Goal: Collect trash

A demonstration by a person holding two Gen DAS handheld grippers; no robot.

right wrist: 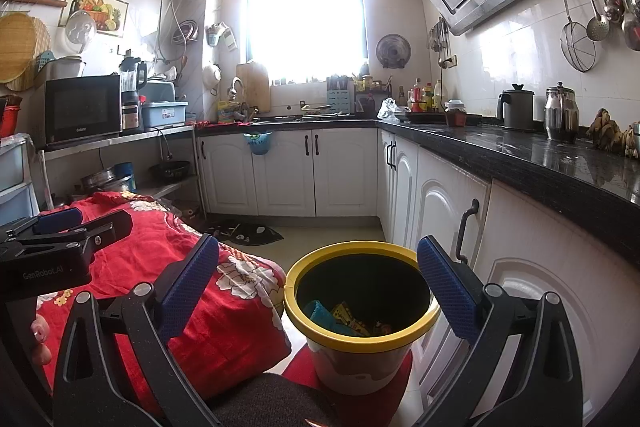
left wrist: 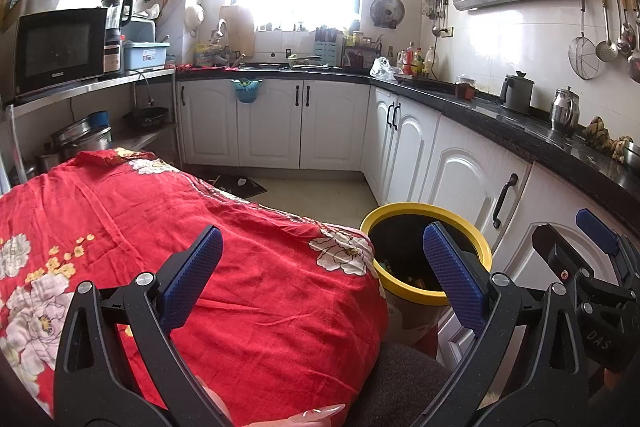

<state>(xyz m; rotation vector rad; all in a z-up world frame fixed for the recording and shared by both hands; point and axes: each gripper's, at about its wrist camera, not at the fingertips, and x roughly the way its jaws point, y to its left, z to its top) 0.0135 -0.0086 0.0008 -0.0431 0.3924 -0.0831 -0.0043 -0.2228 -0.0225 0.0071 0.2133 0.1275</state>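
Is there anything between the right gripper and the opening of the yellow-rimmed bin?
Nothing visible. The right gripper hangs open and empty before the yellow-rimmed bin, whose mouth is uncovered. The red floral cloth lies to its left, beside the rim, not over the opening.

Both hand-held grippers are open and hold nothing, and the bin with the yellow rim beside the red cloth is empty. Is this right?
Not quite. The bin is not empty: the right wrist view shows wrappers and a blue-green piece lying inside it. The rest stands: the left hand-held gripper and right hand-held gripper are open and hold nothing, and the bin stands beside the red cloth.
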